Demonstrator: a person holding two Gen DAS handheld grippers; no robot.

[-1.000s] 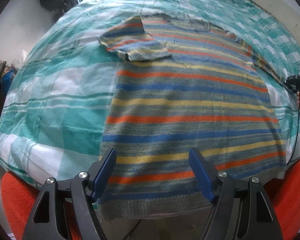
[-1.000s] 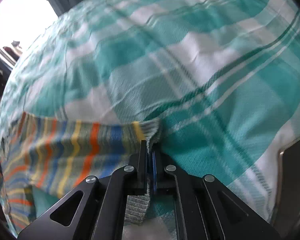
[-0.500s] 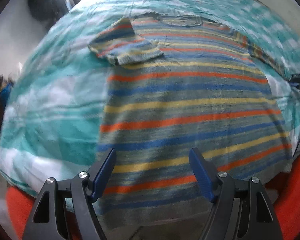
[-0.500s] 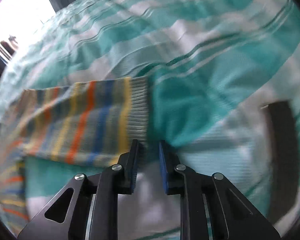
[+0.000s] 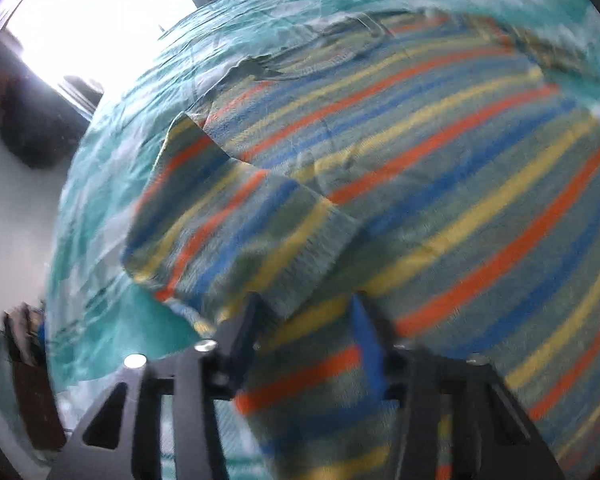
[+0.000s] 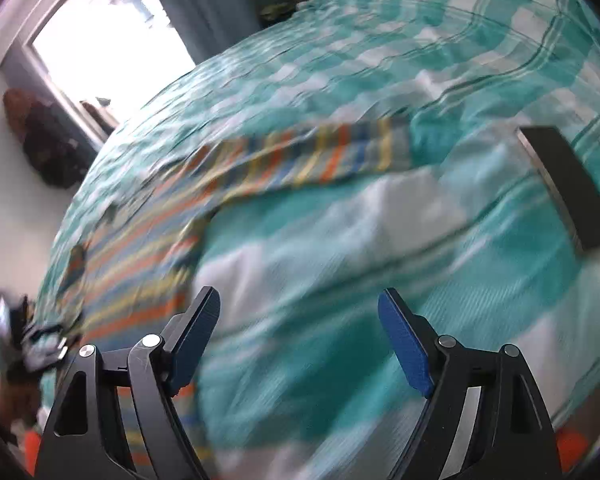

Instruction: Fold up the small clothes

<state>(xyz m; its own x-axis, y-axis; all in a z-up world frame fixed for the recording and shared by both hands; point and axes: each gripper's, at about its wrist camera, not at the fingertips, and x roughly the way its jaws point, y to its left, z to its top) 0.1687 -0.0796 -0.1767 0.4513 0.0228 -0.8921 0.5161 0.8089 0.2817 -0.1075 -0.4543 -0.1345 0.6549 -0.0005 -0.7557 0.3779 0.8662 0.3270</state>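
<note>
The striped sweater (image 5: 440, 184) lies flat on the bed (image 5: 112, 184), which has a teal and white checked cover. Its left sleeve (image 5: 236, 232) is already folded in over the chest. In the left wrist view the left claw (image 5: 306, 320) is low over the sweater, just below the cuff of this folded sleeve. Its jaws have just been closing and now stand narrow, with the knit between them. The picture is blurred, so I cannot tell if the pads really pinch the cloth or only rest on it.

In the right wrist view the right sleeve (image 6: 324, 156) is stretched out straight to the side. Its long axis runs across the picture, and the cuff points to the right, away from the body of the sweater. The right claw (image 6: 300, 332) is well apart from this sleeve and over bare bed cover. Its jaws have just been opening; now they are spread wide with nothing between them.

I think the next fold turns on this: the straight sleeve lies ahead of the right claw, and the right hand is the nearer one to it.

One second ago the right claw was pressed together on this cuff, and the left claw was spread wide near the bottom hem.
</note>
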